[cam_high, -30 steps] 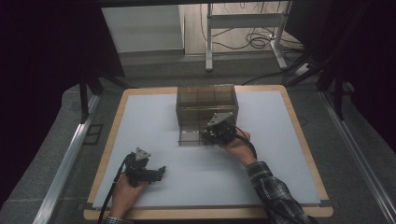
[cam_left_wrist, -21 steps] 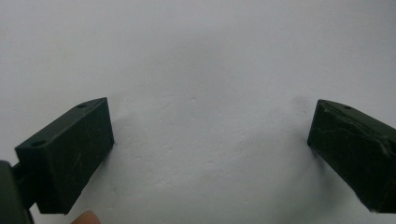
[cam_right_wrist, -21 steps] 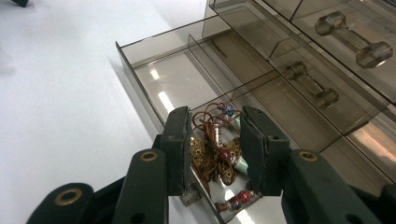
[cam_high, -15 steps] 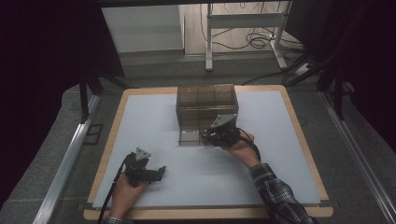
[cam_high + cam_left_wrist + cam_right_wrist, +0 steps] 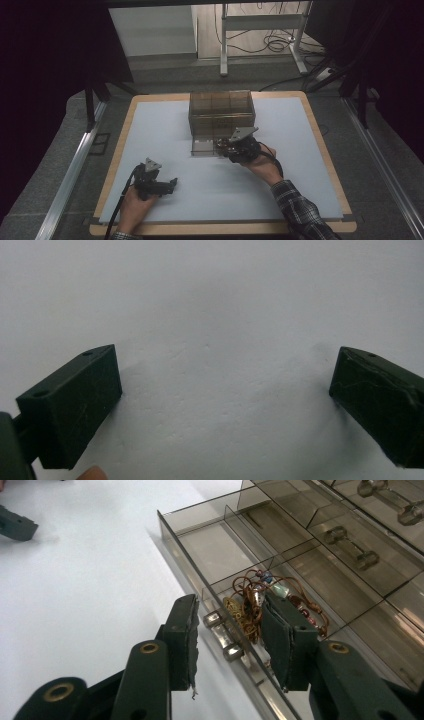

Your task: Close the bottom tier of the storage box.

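A smoky see-through drawer cabinet (image 5: 221, 112) stands on the white table, its bottom drawer (image 5: 202, 146) pulled out toward me. My right gripper (image 5: 226, 146) is at that drawer. In the right gripper view its jaws (image 5: 230, 609) straddle the drawer's front wall and metal handle (image 5: 222, 632), one jaw outside and one inside over a tangle of beaded cord and gold chain (image 5: 250, 600). The jaws have just been opening, and neither pad presses on anything. My left gripper (image 5: 172, 184) rests at the near left, open over bare table (image 5: 225, 365).
The drawer's other compartments (image 5: 215, 550) hold nothing. The closed drawers above have metal handles (image 5: 350, 547). A wooden rim (image 5: 320, 145) borders the white table (image 5: 280, 120). A jaw of the left gripper (image 5: 15, 525) shows far off in the right gripper view.
The right hand and its gripper have shifted a little toward the near side at the drawer front. The left hand has stayed still.
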{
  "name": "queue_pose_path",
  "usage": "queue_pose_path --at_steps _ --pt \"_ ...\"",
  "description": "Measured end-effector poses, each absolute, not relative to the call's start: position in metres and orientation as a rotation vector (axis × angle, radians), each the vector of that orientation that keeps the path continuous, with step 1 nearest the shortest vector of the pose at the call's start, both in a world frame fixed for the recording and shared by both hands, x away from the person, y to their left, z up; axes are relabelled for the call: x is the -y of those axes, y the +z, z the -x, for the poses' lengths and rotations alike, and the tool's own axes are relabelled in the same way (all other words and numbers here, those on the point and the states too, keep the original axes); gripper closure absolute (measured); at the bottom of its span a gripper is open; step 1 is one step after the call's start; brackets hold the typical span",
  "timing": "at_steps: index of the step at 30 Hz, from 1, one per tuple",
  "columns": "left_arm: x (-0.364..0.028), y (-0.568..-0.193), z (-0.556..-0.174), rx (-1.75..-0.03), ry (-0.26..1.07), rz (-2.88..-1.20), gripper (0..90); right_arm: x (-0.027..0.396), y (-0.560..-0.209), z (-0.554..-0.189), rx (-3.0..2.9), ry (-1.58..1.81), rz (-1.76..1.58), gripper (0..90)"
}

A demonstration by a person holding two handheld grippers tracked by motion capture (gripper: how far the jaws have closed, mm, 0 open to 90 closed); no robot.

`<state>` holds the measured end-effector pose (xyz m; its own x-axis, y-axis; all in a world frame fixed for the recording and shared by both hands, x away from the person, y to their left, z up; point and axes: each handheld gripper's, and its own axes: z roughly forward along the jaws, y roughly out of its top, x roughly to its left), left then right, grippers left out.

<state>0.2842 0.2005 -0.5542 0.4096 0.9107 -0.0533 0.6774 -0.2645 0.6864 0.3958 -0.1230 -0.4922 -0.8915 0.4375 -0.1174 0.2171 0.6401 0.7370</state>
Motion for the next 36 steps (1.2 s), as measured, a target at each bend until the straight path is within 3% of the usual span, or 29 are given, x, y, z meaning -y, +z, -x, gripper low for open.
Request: queue_pose_path --at_steps 36 --pt "-0.200 -0.554 -0.284 -1.345 0.472 -2.031 0.6 0.129 -0.519 -0.390 -2.682 1.004 -0.608 48.7"
